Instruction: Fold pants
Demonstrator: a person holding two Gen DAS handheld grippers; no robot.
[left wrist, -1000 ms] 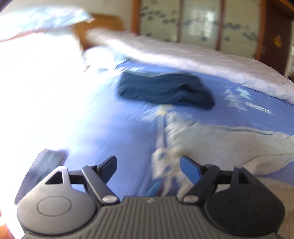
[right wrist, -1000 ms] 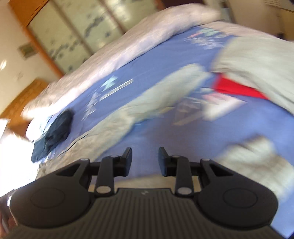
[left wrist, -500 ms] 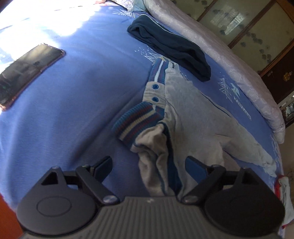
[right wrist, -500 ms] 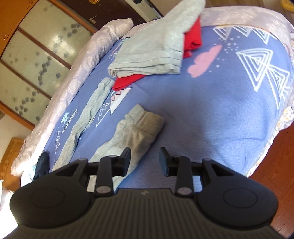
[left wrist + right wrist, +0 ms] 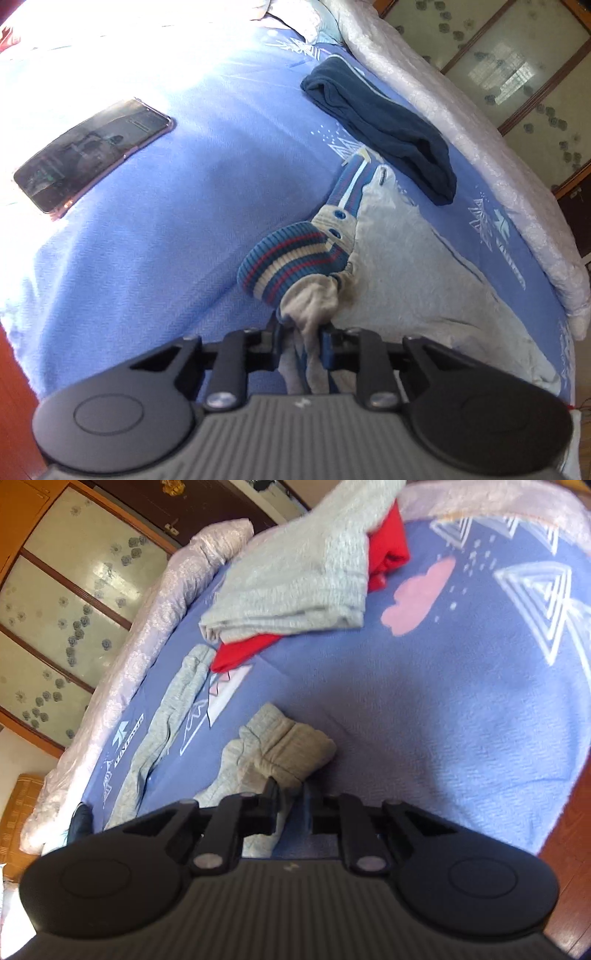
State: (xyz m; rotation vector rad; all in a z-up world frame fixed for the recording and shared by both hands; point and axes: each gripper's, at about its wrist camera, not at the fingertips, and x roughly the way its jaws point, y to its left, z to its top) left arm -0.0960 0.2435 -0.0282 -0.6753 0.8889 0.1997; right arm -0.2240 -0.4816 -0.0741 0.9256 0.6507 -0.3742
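the left gripper (image 5: 301, 341), jaws just closed, pinches the grey pants (image 5: 417, 280) at the striped waistband (image 5: 291, 264). the right gripper (image 5: 290, 805), also just closed, clamps a leg cuff (image 5: 291, 747), both ends apparently secured for the fold.

We record that both pairs of jaws have just been closing. The left gripper (image 5: 302, 341), earlier spread wide over the striped waistband (image 5: 291, 258), now pinches the grey pants (image 5: 406, 280) just beside it. The right gripper (image 5: 290, 805), earlier parted above the leg cuff (image 5: 291, 751), now clamps that cuff.
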